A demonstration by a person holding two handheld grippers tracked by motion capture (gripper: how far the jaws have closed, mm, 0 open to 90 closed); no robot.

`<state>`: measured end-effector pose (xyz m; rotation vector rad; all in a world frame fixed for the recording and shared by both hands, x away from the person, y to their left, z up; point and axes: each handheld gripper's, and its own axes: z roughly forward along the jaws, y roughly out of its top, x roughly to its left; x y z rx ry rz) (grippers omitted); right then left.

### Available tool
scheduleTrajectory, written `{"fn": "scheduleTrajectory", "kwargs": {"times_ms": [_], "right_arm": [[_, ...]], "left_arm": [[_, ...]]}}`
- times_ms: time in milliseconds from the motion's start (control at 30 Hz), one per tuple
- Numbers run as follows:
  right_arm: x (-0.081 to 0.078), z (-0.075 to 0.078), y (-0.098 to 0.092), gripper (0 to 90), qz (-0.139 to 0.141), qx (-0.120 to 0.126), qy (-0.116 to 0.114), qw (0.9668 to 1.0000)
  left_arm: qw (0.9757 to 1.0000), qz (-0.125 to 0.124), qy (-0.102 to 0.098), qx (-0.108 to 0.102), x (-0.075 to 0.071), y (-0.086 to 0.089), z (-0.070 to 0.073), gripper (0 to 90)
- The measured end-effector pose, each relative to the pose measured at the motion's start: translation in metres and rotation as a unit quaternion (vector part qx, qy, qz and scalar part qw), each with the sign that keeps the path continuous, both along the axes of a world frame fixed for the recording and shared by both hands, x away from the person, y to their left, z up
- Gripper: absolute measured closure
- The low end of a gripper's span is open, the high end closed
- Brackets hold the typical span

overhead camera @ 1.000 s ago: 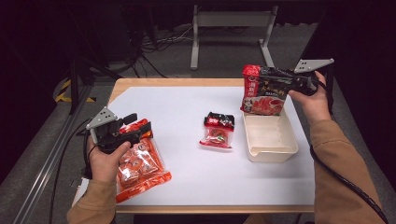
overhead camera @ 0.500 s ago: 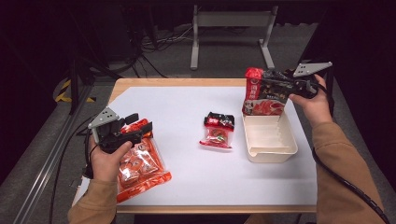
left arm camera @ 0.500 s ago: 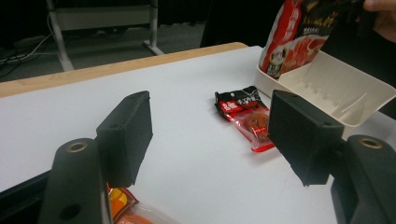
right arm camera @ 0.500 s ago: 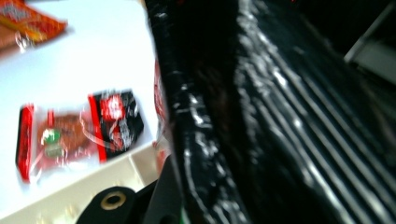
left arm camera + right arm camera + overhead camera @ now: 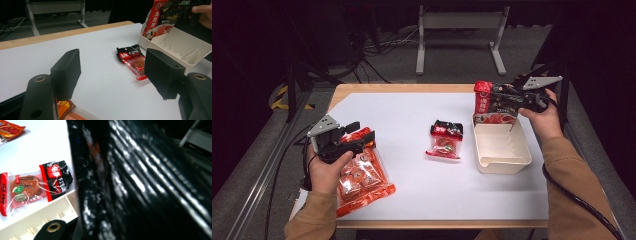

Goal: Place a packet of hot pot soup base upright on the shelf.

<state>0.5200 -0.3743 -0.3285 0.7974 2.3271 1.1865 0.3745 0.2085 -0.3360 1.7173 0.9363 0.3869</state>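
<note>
While we are working at a white table (image 5: 412,195) edged in wood, dark floor and cables are surrounding us. Our left gripper (image 5: 354,140) is gaping empty over an orange pack (image 5: 362,180). Our right gripper (image 5: 507,100), jaws just easing apart, is clasping a red pouch (image 5: 492,102) above the tray (image 5: 502,162).

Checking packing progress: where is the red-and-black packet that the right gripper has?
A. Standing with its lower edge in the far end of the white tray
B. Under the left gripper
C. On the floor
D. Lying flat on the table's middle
A: the red-and-black packet stands upright at the right gripper, its lower edge inside the white tray's far end.
</note>
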Motion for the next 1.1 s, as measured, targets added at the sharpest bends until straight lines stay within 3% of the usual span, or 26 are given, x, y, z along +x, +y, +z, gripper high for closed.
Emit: {"fn": "scheduleTrajectory", "kwargs": {"times_ms": [100, 200, 233, 267, 300, 367, 400, 533, 667, 867, 933, 1100], "right_arm": [[0.0, -0.006, -0.003, 75.1, -0.009, 0.003, 0.007, 0.9999], [-0.001, -0.009, -0.007, 72.0, -0.014, 0.03, 0.011, 0.9994], [-0.002, -0.008, -0.006, 68.3, -0.017, 0.032, 0.008, 0.9993], [-0.002, -0.008, -0.006, 53.2, -0.032, 0.042, 0.012, 0.9985], [-0.002, -0.008, -0.006, 53.2, -0.032, 0.042, 0.012, 0.9985], [-0.004, -0.007, -0.007, 39.0, -0.058, 0.064, 0.027, 0.9959], [-0.006, -0.006, -0.008, 37.3, -0.065, 0.072, 0.034, 0.9947], [-0.019, -0.007, -0.013, 32.2, -0.08, 0.079, 0.036, 0.9931], [-0.033, -0.005, -0.019, 29.1, -0.091, 0.088, 0.029, 0.9916], [-0.067, -0.001, -0.024, 26.4, -0.114, 0.096, 0.006, 0.9889], [-0.076, 0.003, -0.022, 26.2, -0.109, 0.092, 0.001, 0.9897], [-0.1, 0.013, -0.01, 26.0, -0.093, 0.102, -0.011, 0.9904]], "left_arm": [[1.0, -0.001, 0.004, -0.002, 0.0, 0.003, 0.0, 30.6], [1.0, 0.003, 0.001, -0.002, 0.0, 0.005, 0.001, 30.6], [1.0, 0.004, 0.002, -0.003, 0.0, 0.005, 0.0, 30.5], [1.0, 0.005, 0.003, -0.002, 0.001, 0.006, 0.0, 30.4], [1.0, 0.005, 0.004, -0.001, 0.001, 0.006, 0.0, 30.4], [1.0, 0.007, 0.007, 0.0, 0.002, 0.008, -0.001, 30.1], [0.9999, 0.008, 0.006, 0.0, 0.003, 0.009, -0.001, 30.1], [0.9998, 0.019, 0.004, -0.001, 0.004, 0.016, -0.001, 29.5], [0.9996, 0.027, -0.001, 0.013, 0.005, 0.02, 0.0, 28.6], [0.9988, 0.033, -0.011, 0.033, 0.004, 0.027, 0.003, 28.7], [0.9988, 0.03, -0.011, 0.037, 0.005, 0.028, 0.003, 30.1], [0.9973, 0.026, 0.009, 0.068, 0.006, 0.033, -0.001, 29.0]]}}
